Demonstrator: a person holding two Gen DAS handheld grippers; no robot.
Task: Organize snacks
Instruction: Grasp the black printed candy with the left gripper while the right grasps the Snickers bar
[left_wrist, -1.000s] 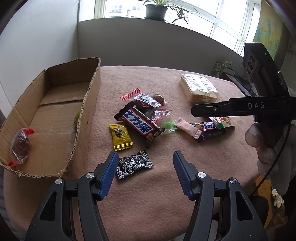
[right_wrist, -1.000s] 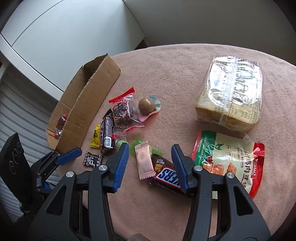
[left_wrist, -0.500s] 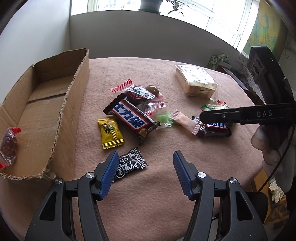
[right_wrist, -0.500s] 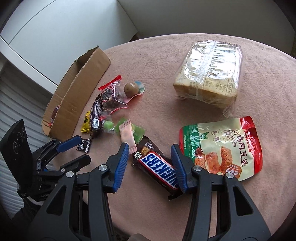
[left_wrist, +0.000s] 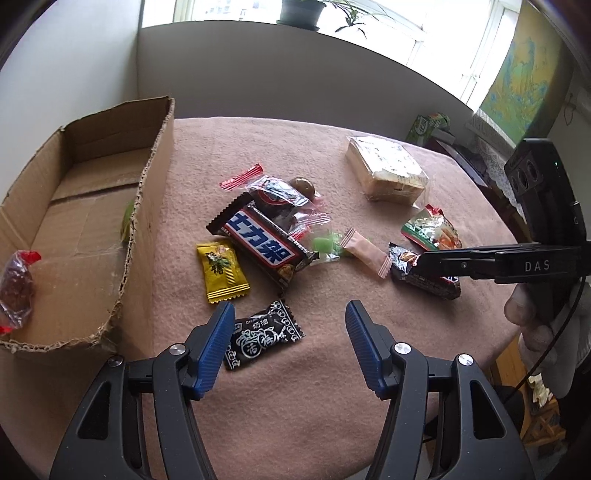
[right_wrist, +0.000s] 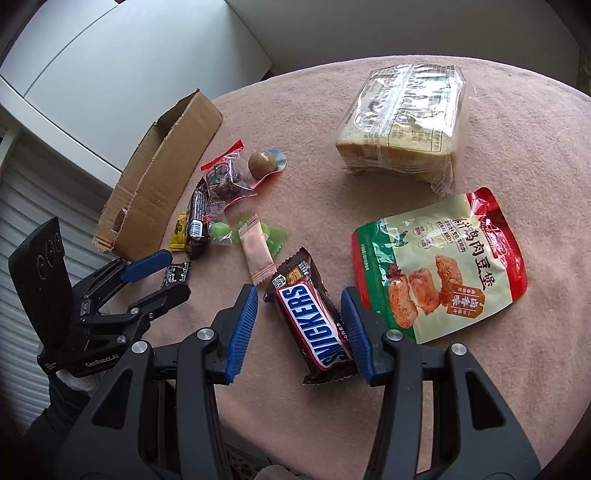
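Observation:
A Snickers bar (right_wrist: 313, 320) lies on the pink tablecloth between the open blue pads of my right gripper (right_wrist: 299, 314); the pads straddle it without closing. It also shows in the left wrist view (left_wrist: 424, 280), partly under the right gripper's finger. My left gripper (left_wrist: 290, 332) is open, low over a black candy packet (left_wrist: 263, 334) by its left pad. A cardboard box (left_wrist: 74, 221) at the left holds a red-wrapped sweet (left_wrist: 16, 291). A yellow candy (left_wrist: 221, 271) and a big dark bar (left_wrist: 262, 245) lie nearby.
A wrapped bread loaf (right_wrist: 406, 122) and a green-red tofu pouch (right_wrist: 439, 262) lie to the right. Pink candy (right_wrist: 256, 254), green candies (right_wrist: 221, 230), a brown ball sweet (right_wrist: 262, 162) and red-wrapped plums (right_wrist: 227, 177) sit mid-table. The table edge (left_wrist: 491, 347) drops off at right.
My right gripper has moved forward and down so the Snickers bar now sits between its pads. My left gripper shifted a little toward the black packet. Both stayed open.

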